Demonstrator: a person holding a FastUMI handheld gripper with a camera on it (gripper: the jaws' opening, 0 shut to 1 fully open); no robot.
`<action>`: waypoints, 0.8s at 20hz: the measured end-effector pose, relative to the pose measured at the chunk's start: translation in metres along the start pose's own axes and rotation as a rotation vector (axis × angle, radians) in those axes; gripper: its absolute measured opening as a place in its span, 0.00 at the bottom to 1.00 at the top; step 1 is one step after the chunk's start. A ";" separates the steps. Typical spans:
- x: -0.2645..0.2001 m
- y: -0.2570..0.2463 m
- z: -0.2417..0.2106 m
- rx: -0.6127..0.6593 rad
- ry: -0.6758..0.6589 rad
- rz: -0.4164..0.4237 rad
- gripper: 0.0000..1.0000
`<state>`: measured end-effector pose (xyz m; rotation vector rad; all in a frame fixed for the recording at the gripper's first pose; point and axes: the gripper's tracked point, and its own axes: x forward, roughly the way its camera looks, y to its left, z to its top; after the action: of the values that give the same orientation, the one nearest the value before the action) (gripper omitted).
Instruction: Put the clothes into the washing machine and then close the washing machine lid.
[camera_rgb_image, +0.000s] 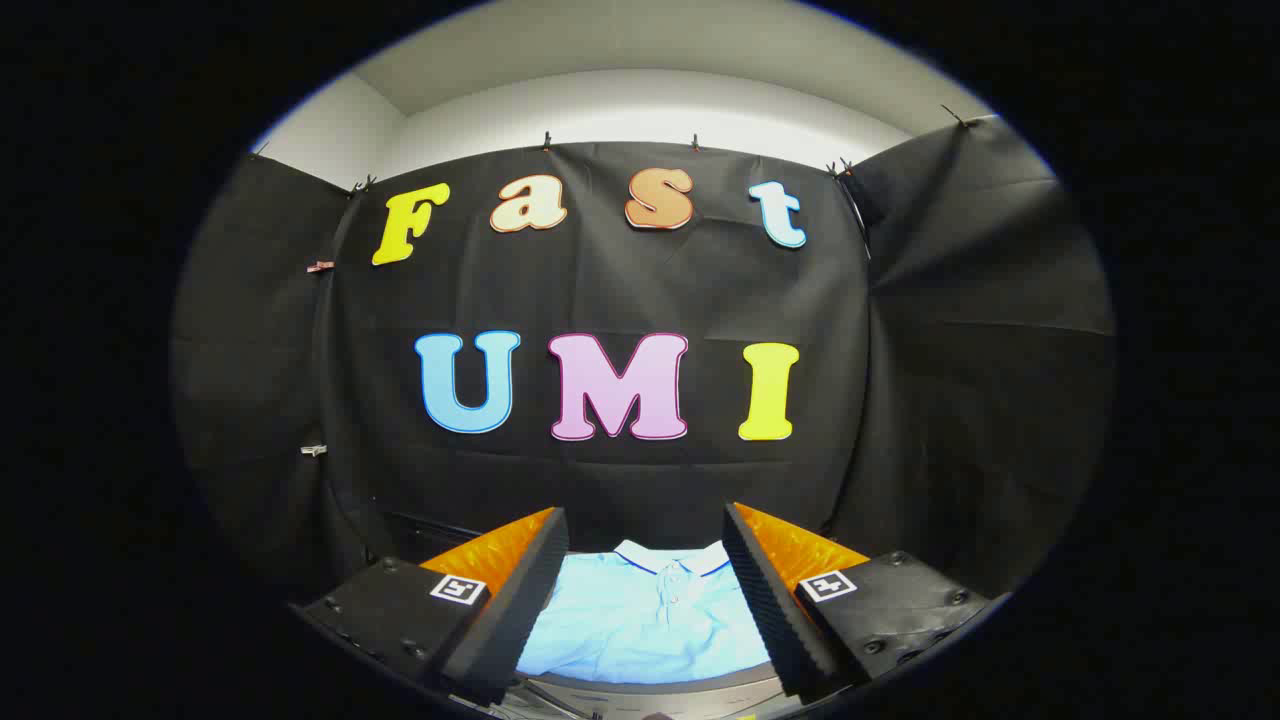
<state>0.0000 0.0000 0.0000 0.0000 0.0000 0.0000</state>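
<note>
Gripper (645, 600): held level, facing forward.
Fingers: 2, spread wide apart, gap between them open.
Left finger (520, 600): black ribbed pad on its inner face, orange body behind, black base block carrying 1 square marker.
Right finger (770, 600): same build, ribbed pad facing inward, 1 square marker on its base.
Contact: neither pad presses on anything.
Symmetry: both fingers angle outward about equally.
</note>
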 end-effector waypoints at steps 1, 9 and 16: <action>0.000 0.000 0.000 -0.002 0.000 0.001 0.98; -0.001 0.000 0.003 -0.001 -0.002 0.003 0.98; -0.002 -0.005 0.002 -0.003 0.004 -0.001 0.98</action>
<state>-0.0024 -0.0050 0.0024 -0.0028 0.0041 -0.0012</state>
